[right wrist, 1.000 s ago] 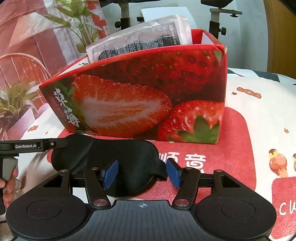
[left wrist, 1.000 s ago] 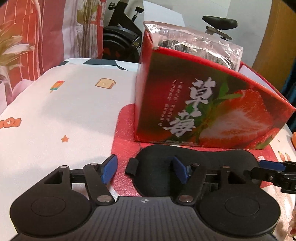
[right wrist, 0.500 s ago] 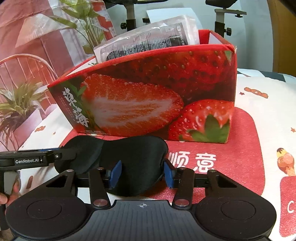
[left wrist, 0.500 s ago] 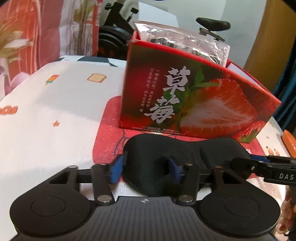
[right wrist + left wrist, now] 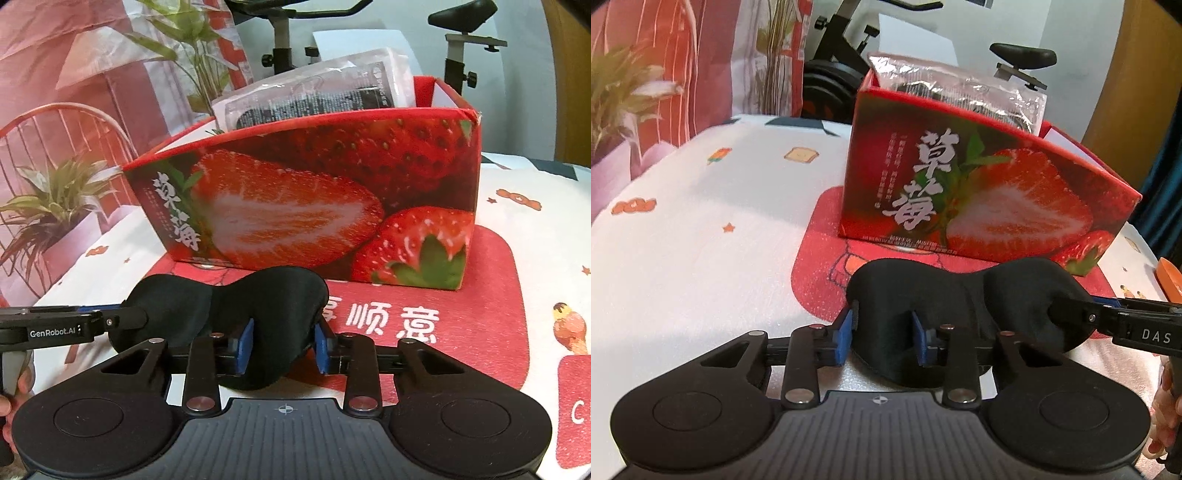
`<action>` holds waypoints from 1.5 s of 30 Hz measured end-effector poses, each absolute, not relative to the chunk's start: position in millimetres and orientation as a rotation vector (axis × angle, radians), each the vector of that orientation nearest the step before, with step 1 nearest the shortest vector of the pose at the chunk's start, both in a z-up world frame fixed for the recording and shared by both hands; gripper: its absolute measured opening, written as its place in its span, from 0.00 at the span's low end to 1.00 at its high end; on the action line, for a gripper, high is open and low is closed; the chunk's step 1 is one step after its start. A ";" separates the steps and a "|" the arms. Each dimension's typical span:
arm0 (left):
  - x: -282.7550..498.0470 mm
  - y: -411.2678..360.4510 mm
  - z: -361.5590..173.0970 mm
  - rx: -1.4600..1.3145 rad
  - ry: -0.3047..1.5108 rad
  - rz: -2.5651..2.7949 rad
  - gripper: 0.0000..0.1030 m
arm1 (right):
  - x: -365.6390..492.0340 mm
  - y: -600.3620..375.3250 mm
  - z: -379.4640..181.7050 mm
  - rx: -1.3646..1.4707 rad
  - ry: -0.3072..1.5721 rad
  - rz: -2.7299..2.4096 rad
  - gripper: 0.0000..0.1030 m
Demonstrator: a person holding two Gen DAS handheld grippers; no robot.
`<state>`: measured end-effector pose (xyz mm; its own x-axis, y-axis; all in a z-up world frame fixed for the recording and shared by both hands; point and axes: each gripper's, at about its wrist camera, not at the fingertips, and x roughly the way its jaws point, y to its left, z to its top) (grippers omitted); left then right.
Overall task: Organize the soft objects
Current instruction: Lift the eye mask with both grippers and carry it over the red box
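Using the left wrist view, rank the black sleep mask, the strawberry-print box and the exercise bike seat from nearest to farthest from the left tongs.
1. Black padded sleep mask: between the closing left tongs.
2. Red strawberry-print cardboard box: just behind the mask.
3. Black exercise bike seat: background, upper right.

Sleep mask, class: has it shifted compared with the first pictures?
Yes. The sleep mask now bunches up between the closing grippers, its top edge nearer the strawberry box.
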<state>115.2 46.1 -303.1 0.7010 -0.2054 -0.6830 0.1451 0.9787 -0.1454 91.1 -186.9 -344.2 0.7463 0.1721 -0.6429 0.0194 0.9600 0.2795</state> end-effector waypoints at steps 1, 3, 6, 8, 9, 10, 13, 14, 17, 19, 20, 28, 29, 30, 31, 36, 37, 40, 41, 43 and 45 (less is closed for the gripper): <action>113.9 45.3 -301.6 -0.075 0.765 -0.195 0.33 | 90.1 -185.8 -343.6 0.277 0.723 0.089 0.29; 111.4 43.5 -300.2 -0.063 0.758 -0.192 0.33 | 88.1 -184.2 -343.0 0.277 0.719 0.096 0.29; 109.8 42.9 -301.0 -0.062 0.766 -0.188 0.32 | 84.7 -183.2 -341.6 0.278 0.713 0.105 0.28; 108.8 43.6 -302.8 -0.070 0.778 -0.185 0.32 | 82.7 -183.0 -340.2 0.278 0.708 0.109 0.28; 107.9 43.7 -303.3 -0.072 0.782 -0.184 0.32 | 81.7 -183.3 -339.7 0.278 0.705 0.110 0.28; 106.7 43.4 -303.9 -0.072 0.784 -0.184 0.32 | 80.8 -183.5 -339.3 0.278 0.704 0.111 0.28; 104.7 44.1 -306.2 -0.075 0.791 -0.182 0.32 | 78.5 -184.0 -339.2 0.281 0.706 0.111 0.28; 104.6 44.6 -307.3 -0.079 0.795 -0.180 0.32 | 77.9 -184.4 -339.4 0.282 0.707 0.110 0.28; 104.2 45.9 -310.3 -0.086 0.804 -0.177 0.33 | 77.2 -184.8 -340.5 0.286 0.714 0.106 0.28; 104.1 45.4 -310.5 -0.083 0.805 -0.178 0.33 | 76.5 -185.0 -341.2 0.290 0.717 0.103 0.28; 104.1 45.3 -310.7 -0.083 0.804 -0.178 0.33 | 76.7 -185.0 -341.8 0.290 0.718 0.102 0.28; 102.8 46.0 -313.1 -0.093 0.792 -0.181 0.33 | 77.9 -182.7 -345.0 0.289 0.727 0.093 0.28; 102.8 46.6 -313.1 -0.098 0.791 -0.181 0.33 | 77.9 -182.6 -344.9 0.289 0.727 0.094 0.28; 102.7 47.2 -313.0 -0.102 0.792 -0.182 0.33 | 77.6 -182.9 -344.9 0.288 0.726 0.095 0.28; 102.6 47.9 -312.6 -0.107 0.792 -0.183 0.33 | 77.5 -182.9 -344.9 0.288 0.725 0.097 0.28; 99.0 49.2 -301.1 -0.119 0.752 -0.195 0.29 | 76.0 -181.9 -339.7 0.276 0.708 0.113 0.27; 98.1 48.8 -297.2 -0.117 0.738 -0.198 0.28 | 75.3 -180.6 -336.8 0.265 0.697 0.120 0.27; 94.9 48.4 -281.5 -0.114 0.691 -0.208 0.28 | 72.6 -175.9 -324.8 0.229 0.654 0.139 0.26; 95.0 49.8 -276.2 -0.127 0.683 -0.219 0.27 | 72.0 -175.3 -320.8 0.222 0.640 0.144 0.26; 93.6 53.3 -265.9 -0.150 0.660 -0.232 0.27 | 70.9 -175.3 -310.4 0.206 0.608 0.153 0.25; 91.6 56.4 -255.0 -0.159 0.631 -0.237 0.27 | 70.6 -177.2 -301.2 0.203 0.581 0.158 0.25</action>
<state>91.6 56.4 -255.0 0.7816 -0.2666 -0.5639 0.1700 0.9609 -0.2187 70.6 -177.2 -301.2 0.8249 0.2044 -0.5270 -0.0906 0.9681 0.2336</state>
